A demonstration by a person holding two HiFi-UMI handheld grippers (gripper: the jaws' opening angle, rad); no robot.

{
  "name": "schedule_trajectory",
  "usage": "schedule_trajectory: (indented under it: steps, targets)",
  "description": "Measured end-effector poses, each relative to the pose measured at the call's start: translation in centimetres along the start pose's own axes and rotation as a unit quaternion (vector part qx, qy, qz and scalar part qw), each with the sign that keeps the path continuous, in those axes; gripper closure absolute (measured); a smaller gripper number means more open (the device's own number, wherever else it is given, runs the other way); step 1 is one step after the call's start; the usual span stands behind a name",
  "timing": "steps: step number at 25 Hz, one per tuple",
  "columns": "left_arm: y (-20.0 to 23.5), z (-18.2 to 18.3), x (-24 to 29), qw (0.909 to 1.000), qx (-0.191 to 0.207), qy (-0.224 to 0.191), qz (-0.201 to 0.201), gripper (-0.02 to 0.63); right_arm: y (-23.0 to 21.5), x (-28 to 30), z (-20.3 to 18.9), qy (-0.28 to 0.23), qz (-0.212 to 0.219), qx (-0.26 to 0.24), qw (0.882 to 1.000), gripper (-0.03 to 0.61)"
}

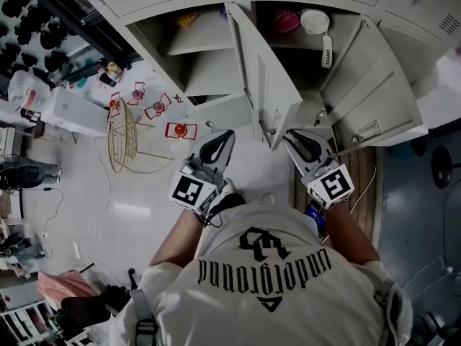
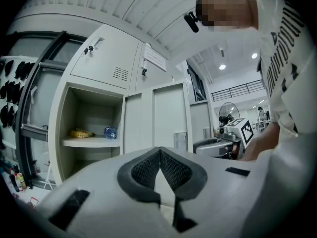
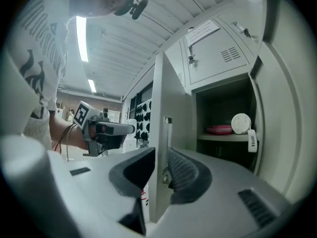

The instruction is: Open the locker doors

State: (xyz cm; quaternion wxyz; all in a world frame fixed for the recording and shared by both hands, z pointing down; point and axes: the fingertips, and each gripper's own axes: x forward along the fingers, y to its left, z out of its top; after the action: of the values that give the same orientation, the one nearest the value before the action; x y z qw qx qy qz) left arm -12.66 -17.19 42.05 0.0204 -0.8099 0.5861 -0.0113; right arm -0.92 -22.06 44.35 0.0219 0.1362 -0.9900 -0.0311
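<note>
Two lower locker doors stand open. The middle door (image 1: pixel 253 71) hangs between a left compartment (image 1: pixel 194 45) and a right one holding a pink dish (image 1: pixel 286 21) and a white lid (image 1: pixel 315 21). A second open door (image 1: pixel 374 85) is at the right. My right gripper (image 1: pixel 292 139) straddles the free edge of the middle door (image 3: pixel 166 108), its pads against both faces. The left gripper (image 1: pixel 222 137) hangs beside it, shut and empty, tips meeting (image 2: pixel 159 152). In the left gripper view the left compartment shows a yellow item (image 2: pixel 82 133) and a blue bottle (image 2: pixel 110 132).
A wire basket (image 1: pixel 122 144) and red-framed pieces (image 1: pixel 180 130) lie on the floor at the left. Wooden slats (image 1: pixel 360 171) are under the right door. Closed upper lockers (image 3: pixel 213 53) sit above. A fan (image 1: pixel 21 173) stands at far left.
</note>
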Motion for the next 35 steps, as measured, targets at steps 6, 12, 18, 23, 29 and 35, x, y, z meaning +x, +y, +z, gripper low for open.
schedule_trajectory:
  steps: [6,12,18,23,29,35]
  targets:
    - [-0.3,-0.3,-2.5,0.9997,-0.018,0.016,-0.006,0.606,1.2,-1.0,-0.5,0.003,-0.031,0.004,1.000,0.463]
    - [0.3,-0.9,-5.9,0.9996,-0.011,0.003,-0.028,0.606,4.8,-1.3,-0.1,0.003,-0.046,0.005,0.999,0.493]
    - [0.9,-0.4,-10.8,0.9987,-0.011,-0.001,-0.050,0.606,9.9,-0.5,1.0,0.000,-0.063,0.000,0.998,0.538]
    - [0.9,0.3,-15.9,0.9965,-0.033,0.009,-0.076,0.607,15.4,0.8,2.6,0.001,-0.074,-0.011,0.997,0.572]
    - [0.5,-0.7,-21.4,0.9939,-0.016,-0.004,-0.109,0.607,22.3,0.6,2.3,-0.001,-0.091,-0.010,0.996,0.572]
    - [-0.6,-1.5,-24.6,0.9918,-0.012,-0.002,-0.127,0.607,26.7,-1.1,1.9,0.001,-0.101,-0.013,0.995,0.572]
